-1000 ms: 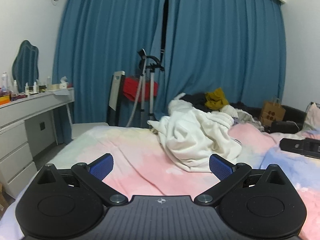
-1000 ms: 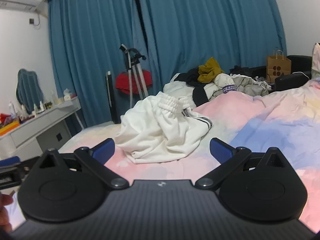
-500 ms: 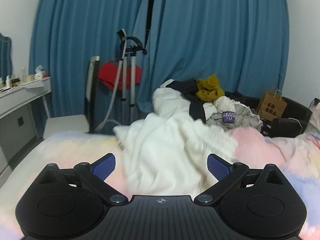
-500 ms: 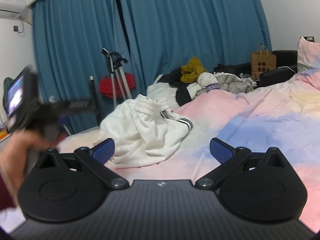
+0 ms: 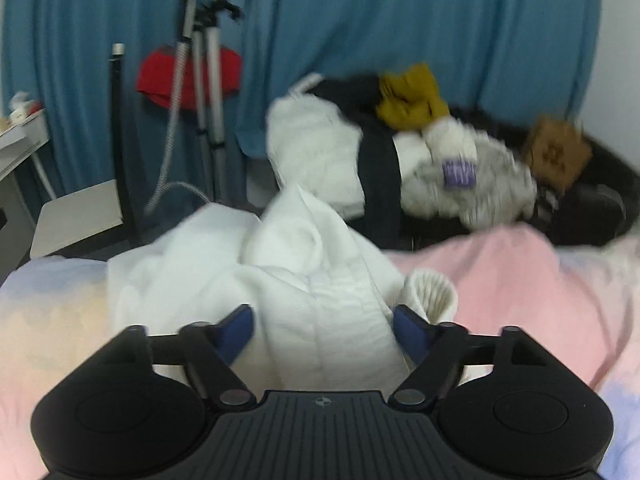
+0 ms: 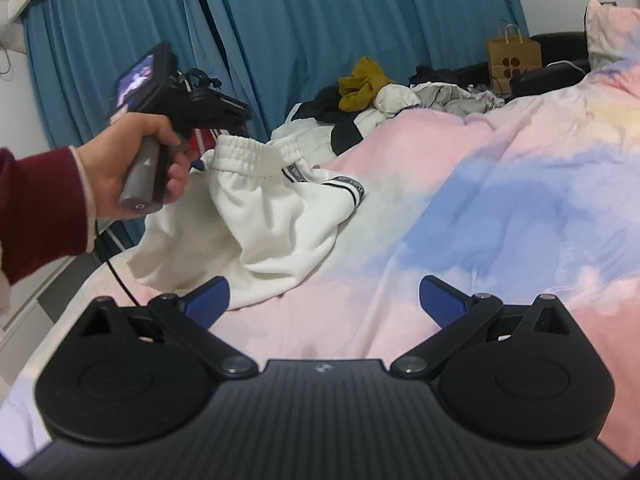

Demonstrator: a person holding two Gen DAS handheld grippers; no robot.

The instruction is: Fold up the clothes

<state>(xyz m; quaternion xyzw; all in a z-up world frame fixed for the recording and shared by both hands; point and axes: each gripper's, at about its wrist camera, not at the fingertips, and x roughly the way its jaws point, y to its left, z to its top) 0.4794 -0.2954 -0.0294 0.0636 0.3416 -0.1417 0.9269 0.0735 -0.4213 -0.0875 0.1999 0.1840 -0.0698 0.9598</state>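
I am logging one item in work: white trousers, crumpled, with an elastic waistband and a black-and-white trim band, lying on the pastel duvet toward its curtain-side edge. A second ago my left gripper was hanging back over bare duvet with the trousers well ahead of it; now it is sitting right at the garment, with white cloth bulging up between its blue pads and a ribbed cuff just beside the right-hand pad. Its jaws are standing somewhat narrower than before but not closed, so I am judging the grasp as beginning rather than made; motion blur is leaving contact uncertain. My left hand is showing in the right wrist view, gripping the handle above the trousers' waistband side. My right gripper is holding wide and empty over the duvet on the near side of the trousers, its left pad just beside the hem. Behind the trousers, toward the blue curtain, a clothes pile is waiting, unfolded. Folding proper is not yet begun; I am reading this as the pick-up for spreading the garment flat.
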